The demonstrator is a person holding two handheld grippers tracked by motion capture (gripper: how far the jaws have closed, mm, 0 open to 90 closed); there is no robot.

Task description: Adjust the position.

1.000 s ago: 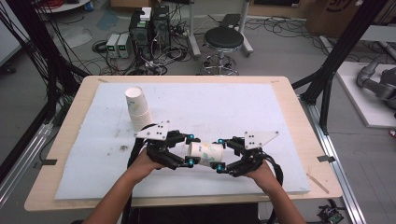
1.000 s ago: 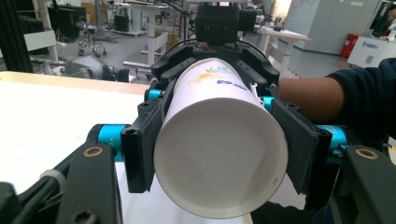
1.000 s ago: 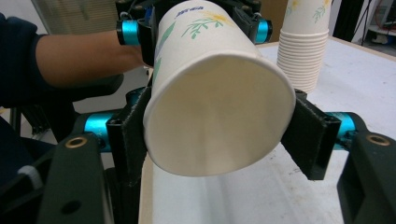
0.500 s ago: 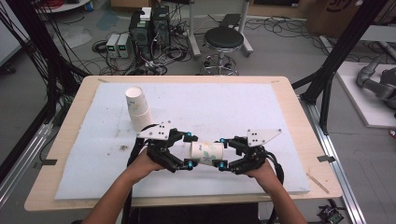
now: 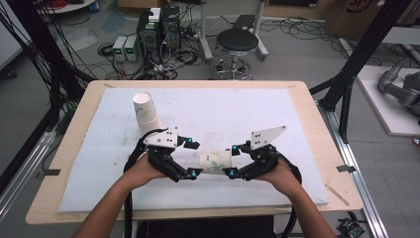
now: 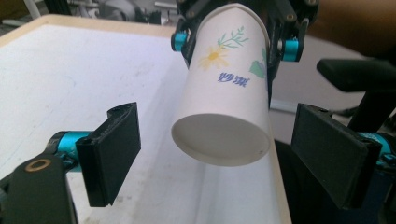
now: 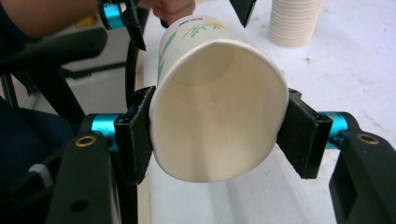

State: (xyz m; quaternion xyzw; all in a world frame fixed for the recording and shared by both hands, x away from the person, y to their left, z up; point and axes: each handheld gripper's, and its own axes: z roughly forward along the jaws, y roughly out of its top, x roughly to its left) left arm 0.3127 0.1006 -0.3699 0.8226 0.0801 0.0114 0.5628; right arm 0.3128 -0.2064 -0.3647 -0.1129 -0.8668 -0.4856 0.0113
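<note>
Right gripper (image 7: 217, 135) clamped on cup (image 7: 219, 112) at rim, cup hanging sideways over mat (image 5: 237, 114) near front edge. Rim looks squashed oval, so squeeze harder and wall creases. Left gripper (image 6: 233, 156) wide open around base, pads clear. One-sided hold, cup could pivot or slip.

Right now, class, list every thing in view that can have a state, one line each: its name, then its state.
Paper cup: lying on its side, off the table, rim squeezed oval.
Right gripper: shut on the paper cup near its rim.
Left gripper: open, pads either side of the cup's base, not touching.
Stack of cups: upside down on the white mat, leaning slightly.
</note>
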